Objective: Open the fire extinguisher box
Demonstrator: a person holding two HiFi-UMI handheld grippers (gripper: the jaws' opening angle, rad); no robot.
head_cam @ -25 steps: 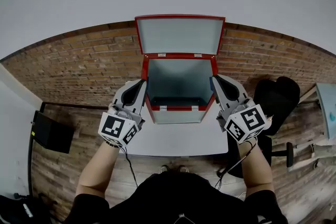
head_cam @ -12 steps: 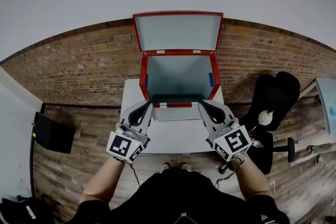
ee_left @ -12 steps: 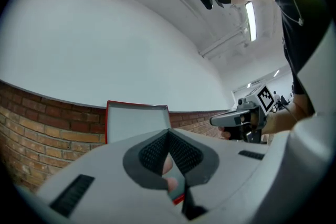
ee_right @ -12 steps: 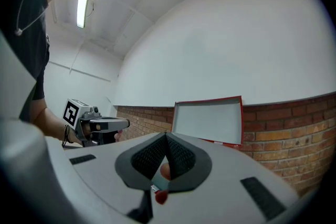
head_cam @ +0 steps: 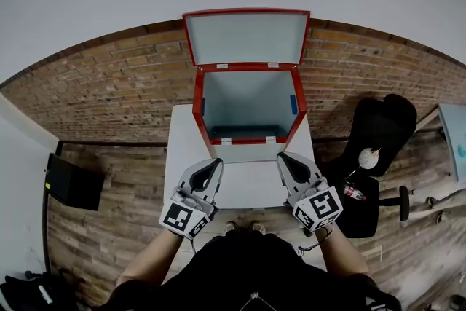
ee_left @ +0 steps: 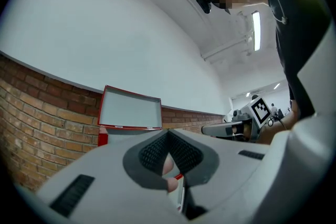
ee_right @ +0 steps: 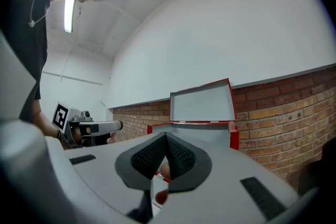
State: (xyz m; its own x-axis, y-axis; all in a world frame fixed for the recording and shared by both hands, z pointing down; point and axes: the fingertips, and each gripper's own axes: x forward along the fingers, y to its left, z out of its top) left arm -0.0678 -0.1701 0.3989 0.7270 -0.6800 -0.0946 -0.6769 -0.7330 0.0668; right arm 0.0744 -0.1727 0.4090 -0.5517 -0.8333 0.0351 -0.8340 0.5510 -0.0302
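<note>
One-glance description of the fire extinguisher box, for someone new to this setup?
Find the brick wall, then the white table in front of it. The box sits at the table's far end: red frame, pale grey inside, lid standing open before the bricks. Nothing else nearby is red-framed; the chair beside the table is black.

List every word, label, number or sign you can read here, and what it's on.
None readable.
Square markers on the left gripper and right gripper: black-and-white patterns, no letters.
The fire extinguisher box: no print visible on its open lid or inside.
Small red-and-white object by the black chair: too small to read.
</note>
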